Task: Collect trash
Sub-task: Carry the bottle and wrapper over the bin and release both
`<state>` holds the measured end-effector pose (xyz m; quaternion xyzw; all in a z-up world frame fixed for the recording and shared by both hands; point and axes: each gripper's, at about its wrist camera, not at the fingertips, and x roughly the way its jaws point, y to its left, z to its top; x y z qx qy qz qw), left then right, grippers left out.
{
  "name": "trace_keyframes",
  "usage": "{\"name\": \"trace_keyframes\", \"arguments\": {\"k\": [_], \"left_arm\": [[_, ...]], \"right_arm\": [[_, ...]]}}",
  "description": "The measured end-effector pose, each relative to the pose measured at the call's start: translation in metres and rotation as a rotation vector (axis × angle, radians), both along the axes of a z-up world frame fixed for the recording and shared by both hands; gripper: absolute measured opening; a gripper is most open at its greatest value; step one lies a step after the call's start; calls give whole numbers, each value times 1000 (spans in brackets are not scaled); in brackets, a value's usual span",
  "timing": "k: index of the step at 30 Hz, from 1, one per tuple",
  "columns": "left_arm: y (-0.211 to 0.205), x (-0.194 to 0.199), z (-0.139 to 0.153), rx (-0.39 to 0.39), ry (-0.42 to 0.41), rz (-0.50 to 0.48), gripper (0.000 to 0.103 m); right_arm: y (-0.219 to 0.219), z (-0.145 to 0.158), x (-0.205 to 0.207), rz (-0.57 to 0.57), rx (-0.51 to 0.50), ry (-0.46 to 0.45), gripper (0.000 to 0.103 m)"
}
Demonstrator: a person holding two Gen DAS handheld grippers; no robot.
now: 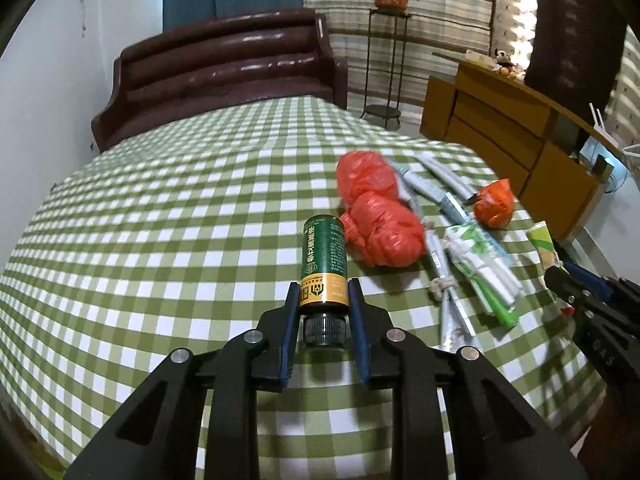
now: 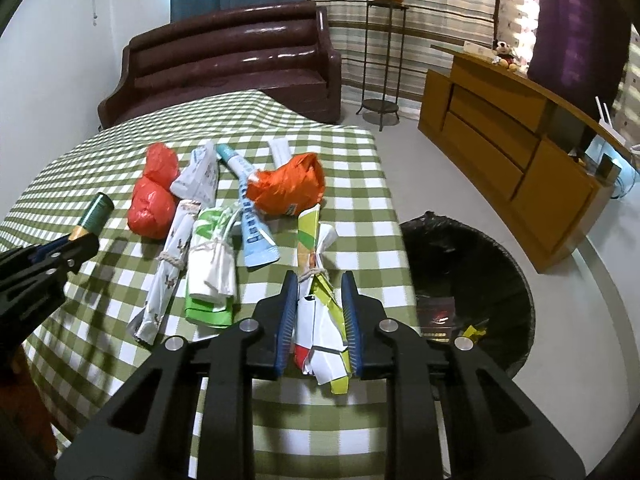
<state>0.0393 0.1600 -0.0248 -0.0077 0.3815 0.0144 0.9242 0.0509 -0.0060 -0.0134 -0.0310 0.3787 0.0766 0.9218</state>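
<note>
At the bottom centre of each wrist view the tongs are nearly closed: the left gripper (image 1: 323,286) clamps a small green bottle (image 1: 324,258) by its gold band, and the right gripper (image 2: 319,280) squeezes a string-tied yellow paper bundle (image 2: 318,280). Beyond, mid-frame, red plastic bags (image 2: 152,200) lie on the checked tablecloth (image 1: 160,200). A black-lined bin (image 2: 472,280) stands at right.

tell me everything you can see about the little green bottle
The green bottle is a small cylinder with a glossy dark green label bearing printed characters, a gold band near the neck and a black ribbed cap. The left claw is shut on its neck end, the blue pads pressing both sides. It points away from the claw, base outward, over the green checked tablecloth, apart from the red bag beside it.
</note>
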Motion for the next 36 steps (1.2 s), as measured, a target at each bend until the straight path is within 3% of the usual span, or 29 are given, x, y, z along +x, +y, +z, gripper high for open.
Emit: {"name": "trace_keyframes", "arguments": {"k": [8, 17, 27, 36], "left_arm": [[-32, -1, 22, -10, -50, -76, 24], [-94, 17, 28, -32, -62, -194, 25], [-164, 39, 24, -22, -65, -299, 25], [-204, 59, 7, 0, -26, -329, 25]], "right_arm": [[-28, 13, 4, -57, -7, -48, 22], [-81, 19, 14, -160, -22, -80, 22], [-128, 9, 22, -228, -23, -70, 22], [-152, 1, 29, -258, -8, -59, 22]]}}
